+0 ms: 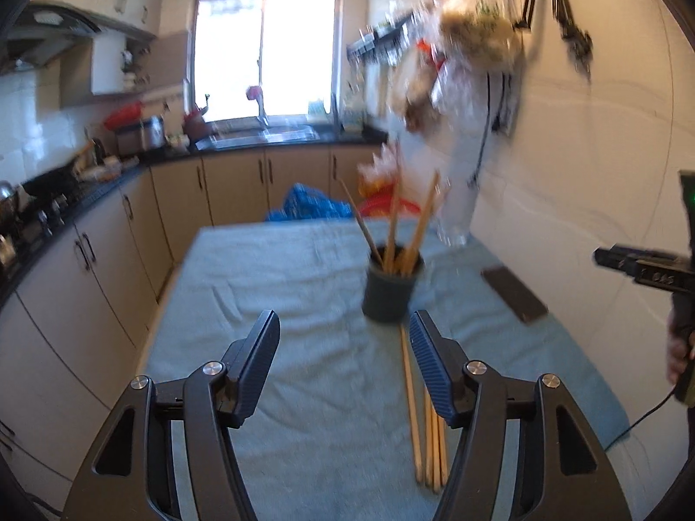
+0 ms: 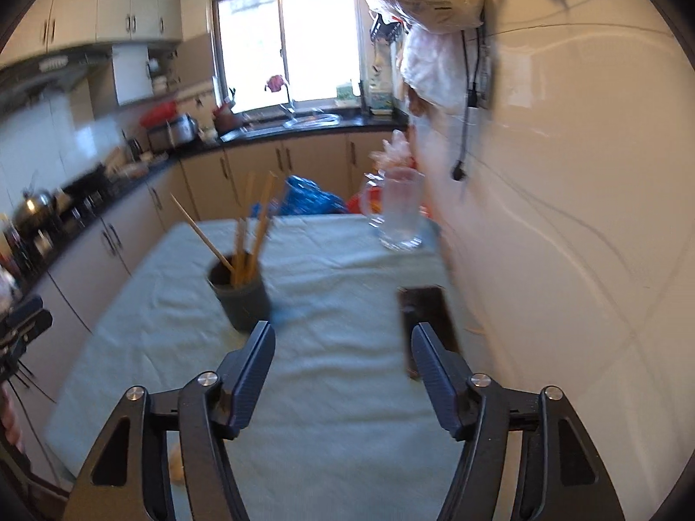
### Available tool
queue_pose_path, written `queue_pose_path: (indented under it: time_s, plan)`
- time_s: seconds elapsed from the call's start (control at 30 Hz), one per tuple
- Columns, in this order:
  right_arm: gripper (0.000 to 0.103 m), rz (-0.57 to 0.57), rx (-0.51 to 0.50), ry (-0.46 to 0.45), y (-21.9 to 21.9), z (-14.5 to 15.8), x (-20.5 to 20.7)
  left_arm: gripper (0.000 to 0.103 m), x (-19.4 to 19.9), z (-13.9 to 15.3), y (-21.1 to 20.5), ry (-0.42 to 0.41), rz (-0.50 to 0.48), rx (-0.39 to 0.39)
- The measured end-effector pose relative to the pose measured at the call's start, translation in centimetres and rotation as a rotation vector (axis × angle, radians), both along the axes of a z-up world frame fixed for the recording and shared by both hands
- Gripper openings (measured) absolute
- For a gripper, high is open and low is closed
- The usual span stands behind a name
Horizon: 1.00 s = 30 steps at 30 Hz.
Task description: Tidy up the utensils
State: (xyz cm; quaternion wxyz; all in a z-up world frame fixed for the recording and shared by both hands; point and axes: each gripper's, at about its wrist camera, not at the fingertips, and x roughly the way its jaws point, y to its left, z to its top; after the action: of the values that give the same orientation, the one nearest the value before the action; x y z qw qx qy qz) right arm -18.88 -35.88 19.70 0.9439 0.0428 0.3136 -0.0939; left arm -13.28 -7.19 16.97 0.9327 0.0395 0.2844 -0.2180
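Wooden chopsticks are the business here, and they sit in two lots. Several stand upright chopsticks (image 1: 393, 234) in a dark round holder (image 1: 393, 293) near the middle of the counter (image 1: 269, 278), leaning apart against its rim as loose sticks do in a wide cup. A second bundle, the loose chopsticks (image 1: 423, 434), lies flat on the pale green cloth just in front of the holder, roughly side by side with their far ends almost at its base; by my reading these are the ones yet to be put away.

The left tongs (image 1: 345, 356) hover over the cloth with jaws apart and nothing between them, the right-hand jaw covering part of the flat bundle, so a small shift to that side would probably line them up for a pick. The right tongs (image 2: 343, 360) are likewise spread and empty, aimed at bare cloth between the holder and a dark flat slab (image 2: 423, 308) that lies near the wall edge; what that slab is I cannot tell.

Further back a clear glass mug (image 2: 399, 212) stands at the far corner of the counter, well apart from the holder. Both views are smeared by motion. Bags hang on the wall (image 2: 564, 173) above, out of the way of the work surface.
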Motion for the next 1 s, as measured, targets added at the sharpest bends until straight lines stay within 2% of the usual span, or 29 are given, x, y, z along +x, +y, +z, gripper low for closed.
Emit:
queue_pose_path:
  time_s: [0.07,0.17,0.2,0.27,0.3,0.37,0.47,0.6,0.67,0.73,0.8,0.87,0.93,1.0]
  plan:
    - [0.079,-0.01,-0.06,0.039,-0.1,-1.0,-0.9,0.061,0.5,-1.9,-0.9,0.054,-0.032,0.018]
    - [0.079,-0.022,-0.1,0.105,-0.3,-3.4,-1.5,0.06,2.1,-5.8,-2.9,0.178,-0.085,0.055]
    - [0.079,-0.018,-0.087,0.122,-0.3,-4.3,-1.5,0.058,2.6,-6.6,-3.4,0.208,-0.098,0.059]
    - [0.079,-0.006,-0.036,0.151,-0.4,-6.4,-1.5,0.039,3.7,-8.9,-4.6,0.289,-0.13,0.065]
    - [0.079,0.001,-0.005,0.163,-0.4,-7.3,-1.4,0.036,4.4,-10.2,-5.4,0.336,-0.139,0.07]
    - [0.079,0.024,0.07,0.186,-0.2,-9.4,-1.1,0.033,5.5,-11.5,-6.6,0.37,-0.154,0.071]
    - [0.074,0.064,0.167,0.212,0.2,-11.8,0.1,0.032,6.8,-12.8,-8.8,0.38,-0.162,0.089]
    - [0.074,0.104,0.241,0.235,1.2,-13.7,1.3,0.029,8.8,-13.9,-11.2,0.389,-0.173,0.124]
    - [0.074,0.125,0.262,0.24,1.9,-14.3,2.0,0.016,9.8,-14.5,-12.4,0.399,-0.18,0.155]
    - [0.074,0.143,0.274,0.244,2.7,-14.5,2.6,0.011,10.5,-15.3,-13.2,0.417,-0.19,0.178]
    - [0.074,0.163,0.28,0.249,3.5,-14.7,3.3,0.003,10.9,-15.7,-13.4,0.399,-0.175,0.206]
    - [0.073,0.178,0.28,0.253,4.2,-14.8,3.9,0.001,11.2,-15.7,-13.0,0.411,-0.174,0.188]
    - [0.069,0.195,0.28,0.26,4.8,-15.1,4.6,0.0,11.3,-15.6,-12.0,0.419,-0.15,0.177]
    - [0.06,0.208,0.285,0.268,5.4,-15.5,5.3,0.0,11.1,-15.9,-10.5,0.433,-0.107,0.187]
